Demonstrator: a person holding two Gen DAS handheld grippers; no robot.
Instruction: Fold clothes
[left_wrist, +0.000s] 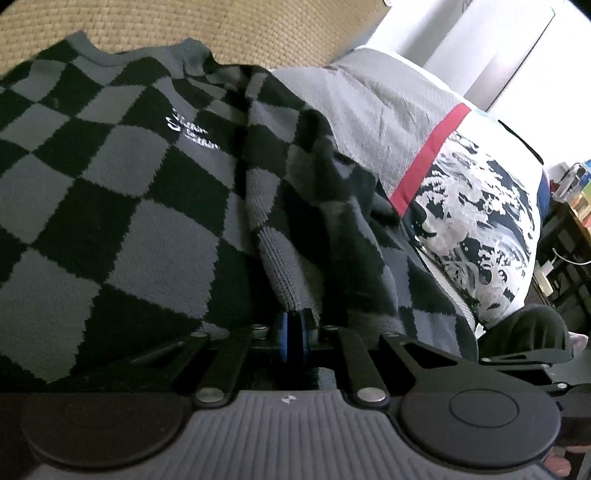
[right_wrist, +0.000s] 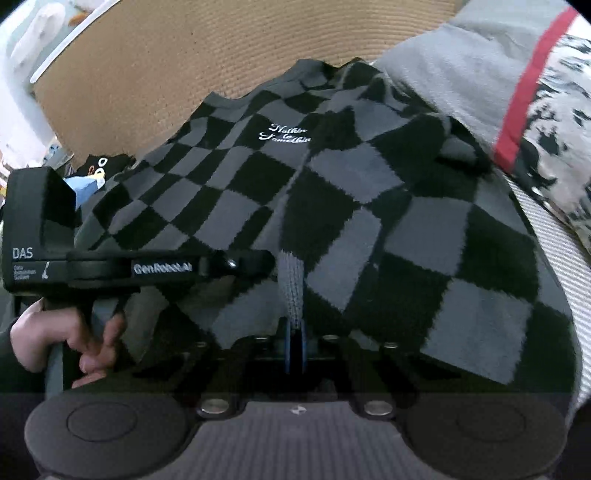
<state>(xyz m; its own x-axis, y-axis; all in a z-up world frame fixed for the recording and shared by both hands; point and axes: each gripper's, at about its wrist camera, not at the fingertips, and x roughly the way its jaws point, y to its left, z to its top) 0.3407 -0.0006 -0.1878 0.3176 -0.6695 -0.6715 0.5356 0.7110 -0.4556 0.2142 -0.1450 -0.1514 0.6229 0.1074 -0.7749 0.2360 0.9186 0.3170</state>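
Note:
A black and grey checkered sweater (left_wrist: 110, 192) with white script on the chest lies spread on a woven mat, collar at the far side; it also fills the right wrist view (right_wrist: 332, 192). My left gripper (left_wrist: 294, 325) is shut on the sweater's ribbed grey hem edge (left_wrist: 284, 273). My right gripper (right_wrist: 294, 343) is shut on a ribbed grey cuff or hem strip (right_wrist: 291, 288) of the same sweater. In the right wrist view the left gripper's body (right_wrist: 110, 266) and the hand holding it show at the left.
A tan woven mat (left_wrist: 221, 29) lies beyond the sweater. A grey bedding piece (left_wrist: 388, 107) with a red stripe and a white and navy patterned pillow (left_wrist: 480, 221) lie to the right. Shelves with clutter (left_wrist: 569, 206) stand at the far right.

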